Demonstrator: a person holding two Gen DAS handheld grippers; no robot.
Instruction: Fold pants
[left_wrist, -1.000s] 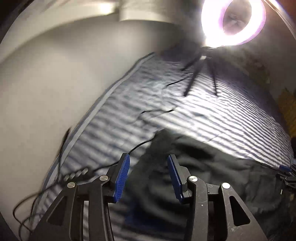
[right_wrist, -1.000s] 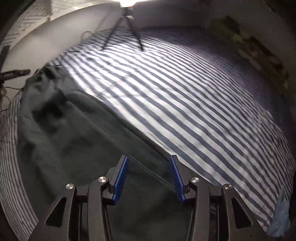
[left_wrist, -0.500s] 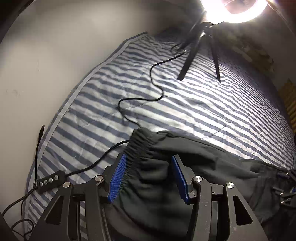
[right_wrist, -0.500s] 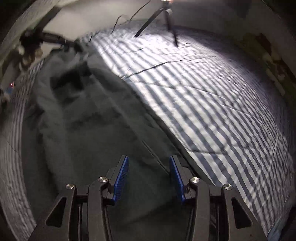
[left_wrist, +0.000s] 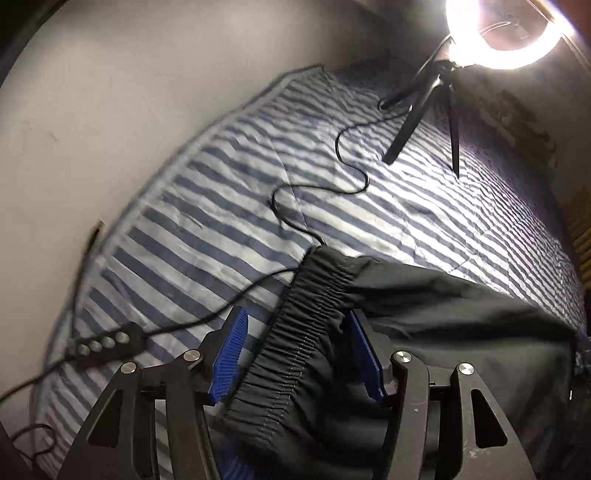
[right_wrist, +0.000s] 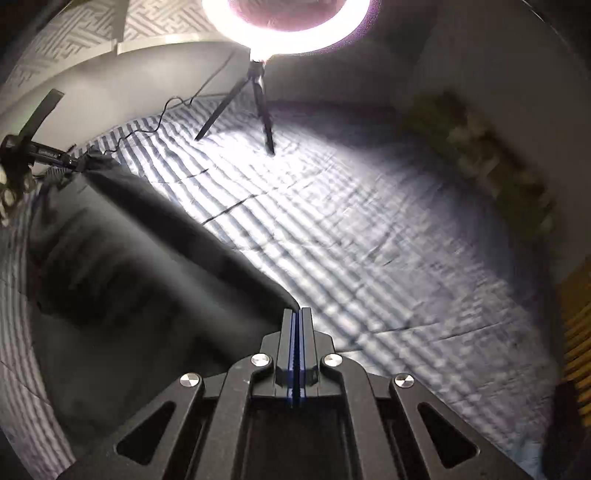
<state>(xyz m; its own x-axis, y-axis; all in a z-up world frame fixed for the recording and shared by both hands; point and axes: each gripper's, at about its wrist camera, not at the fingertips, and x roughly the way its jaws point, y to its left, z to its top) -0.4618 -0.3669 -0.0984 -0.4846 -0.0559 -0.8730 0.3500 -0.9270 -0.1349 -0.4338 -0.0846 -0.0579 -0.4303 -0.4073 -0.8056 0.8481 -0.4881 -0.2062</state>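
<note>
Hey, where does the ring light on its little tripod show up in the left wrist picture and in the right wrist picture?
Left wrist view: ring light at the top right corner, tripod legs standing on the striped bedspread.
Right wrist view: ring light at top centre, its legs on the same bedspread.
Shared landmark: the black pants lying on the stripes.

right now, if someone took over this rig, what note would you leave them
Left tool: jaws opening, the pants' elastic waistband lies between the blue pads, not clamped.
Right tool: shut; the far edge of the black pants runs right up to its tips, so it looks pinched, though the contact is hard to see.
Pants lie spread on the striped bedspread, waistband over the ring light's cable.
Done: pants laid out; no clear fold seen.
Left: grip the waistband, avoid the cable, fold.
</note>
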